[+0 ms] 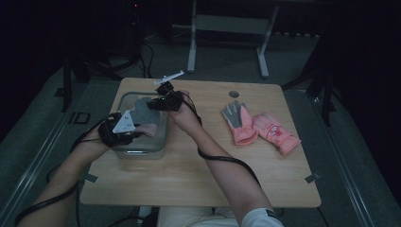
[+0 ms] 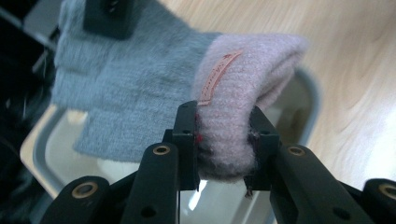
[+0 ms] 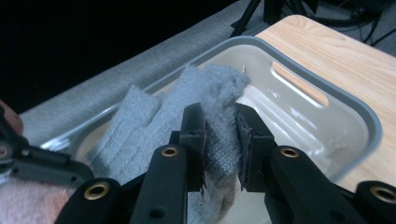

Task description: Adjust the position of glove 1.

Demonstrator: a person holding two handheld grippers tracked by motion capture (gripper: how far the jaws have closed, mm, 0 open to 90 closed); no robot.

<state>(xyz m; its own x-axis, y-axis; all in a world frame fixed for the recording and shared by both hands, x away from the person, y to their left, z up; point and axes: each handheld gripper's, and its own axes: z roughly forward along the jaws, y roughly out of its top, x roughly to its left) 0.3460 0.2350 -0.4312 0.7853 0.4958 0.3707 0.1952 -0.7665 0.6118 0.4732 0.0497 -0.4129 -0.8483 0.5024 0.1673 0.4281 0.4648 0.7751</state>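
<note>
Glove: a grey knit glove (image 2: 126, 88) with a pink cuff, held stretched between both grippers above the clear bin (image 1: 124, 146).
Left gripper (image 2: 224, 140): jaws narrow, clamped on the pink cuff beside its small label.
Right gripper (image 3: 220, 140): jaws narrow, pinching the grey finger end.
Bin: stands on the left part of the wooden table (image 1: 189, 165); it looks bare inside, though the light is dim.
Other gloves: a pink pair (image 1: 257, 126) lies well apart, on the table's right part.
</note>
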